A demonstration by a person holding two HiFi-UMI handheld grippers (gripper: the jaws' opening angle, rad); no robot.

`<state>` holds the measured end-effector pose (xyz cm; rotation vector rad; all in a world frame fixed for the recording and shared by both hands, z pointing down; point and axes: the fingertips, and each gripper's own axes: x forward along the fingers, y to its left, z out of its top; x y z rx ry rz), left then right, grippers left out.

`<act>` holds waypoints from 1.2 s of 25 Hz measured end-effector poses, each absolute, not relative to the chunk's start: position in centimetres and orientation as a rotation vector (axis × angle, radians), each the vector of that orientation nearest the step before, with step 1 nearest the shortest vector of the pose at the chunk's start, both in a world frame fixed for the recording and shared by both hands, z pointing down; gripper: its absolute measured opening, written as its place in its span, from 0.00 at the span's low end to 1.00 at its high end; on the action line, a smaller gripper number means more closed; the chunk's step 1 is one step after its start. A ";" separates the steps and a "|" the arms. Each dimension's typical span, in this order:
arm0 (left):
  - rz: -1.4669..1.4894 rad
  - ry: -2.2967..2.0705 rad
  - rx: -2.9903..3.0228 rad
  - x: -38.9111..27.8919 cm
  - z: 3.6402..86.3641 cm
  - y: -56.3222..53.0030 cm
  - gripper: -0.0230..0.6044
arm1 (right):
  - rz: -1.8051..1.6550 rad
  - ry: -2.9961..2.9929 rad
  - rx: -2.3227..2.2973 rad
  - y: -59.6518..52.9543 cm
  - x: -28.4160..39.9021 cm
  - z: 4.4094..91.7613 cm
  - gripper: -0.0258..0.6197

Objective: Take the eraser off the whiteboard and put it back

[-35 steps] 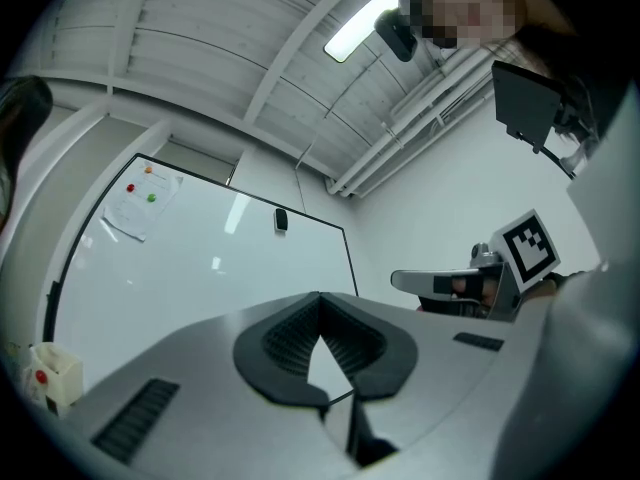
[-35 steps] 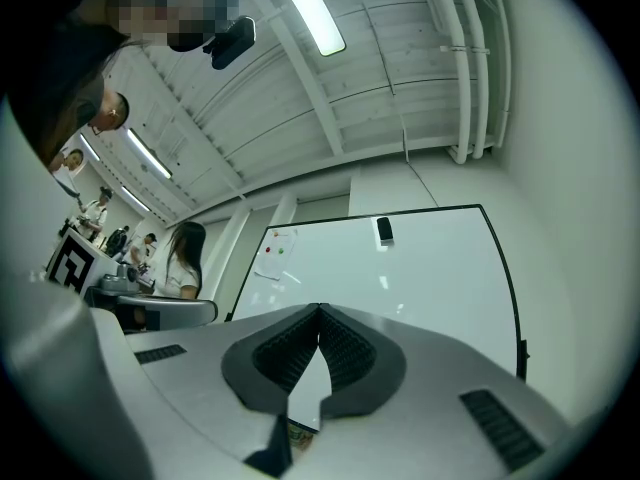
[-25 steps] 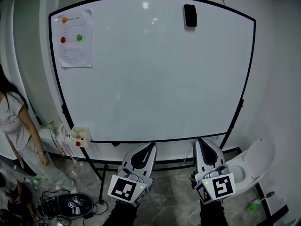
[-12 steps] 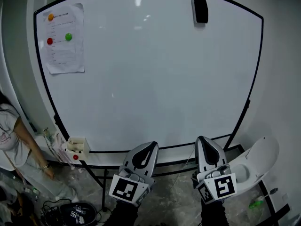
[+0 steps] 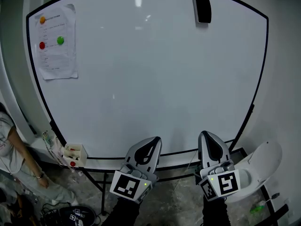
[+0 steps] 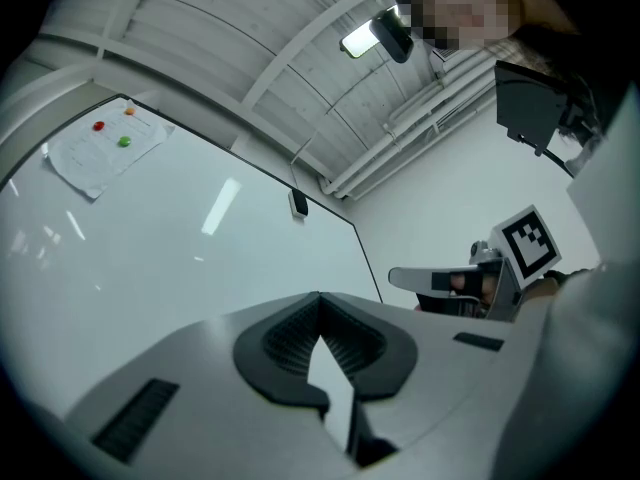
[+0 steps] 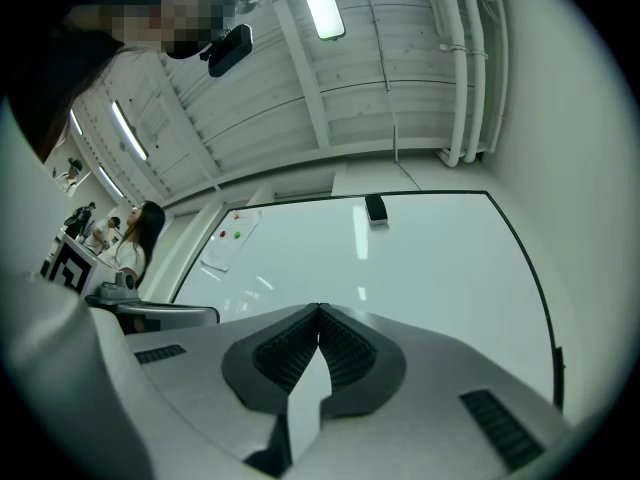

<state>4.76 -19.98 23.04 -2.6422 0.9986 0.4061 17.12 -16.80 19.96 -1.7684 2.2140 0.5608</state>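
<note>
A black eraser [image 5: 202, 8] sticks high on the whiteboard [image 5: 150, 79], right of its middle. It also shows small and far off in the left gripper view [image 6: 298, 204] and in the right gripper view [image 7: 376, 209]. My left gripper [image 5: 149, 142] and right gripper [image 5: 207, 136] are held side by side below the board's bottom edge, both tilted up toward the board. Each one is shut with nothing between its jaws, as the left gripper [image 6: 319, 296] and right gripper [image 7: 319, 308] show in their own views. The eraser is well above and beyond both.
A paper sheet [image 5: 56, 41] with red, orange and green magnets hangs at the board's upper left. A small marker box [image 5: 74, 153] sits at the lower left corner of the board's frame. A white chair [image 5: 261, 166] stands at the right, and a person [image 5: 14, 159] at the far left.
Both grippers have come closer to the whiteboard together, and the board fills more of the head view. The eraser sits further right in the frame. The jaws have stayed shut.
</note>
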 end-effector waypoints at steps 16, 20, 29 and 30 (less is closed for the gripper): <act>0.443 1.110 -2.477 11.0 18.4 -26.9 0.05 | 0.732 2.276 -1.560 -24.3 22.0 15.5 0.05; 0.440 1.128 -2.442 11.3 17.7 -28.0 0.05 | 0.757 2.284 -1.555 -25.7 22.7 14.8 0.05; 0.485 1.109 -2.411 11.3 15.4 -31.4 0.05 | 0.829 2.237 -1.530 -28.3 22.2 12.6 0.05; 0.493 1.090 -2.412 11.5 15.1 -31.8 0.05 | 0.844 2.224 -1.518 -28.5 22.2 12.0 0.05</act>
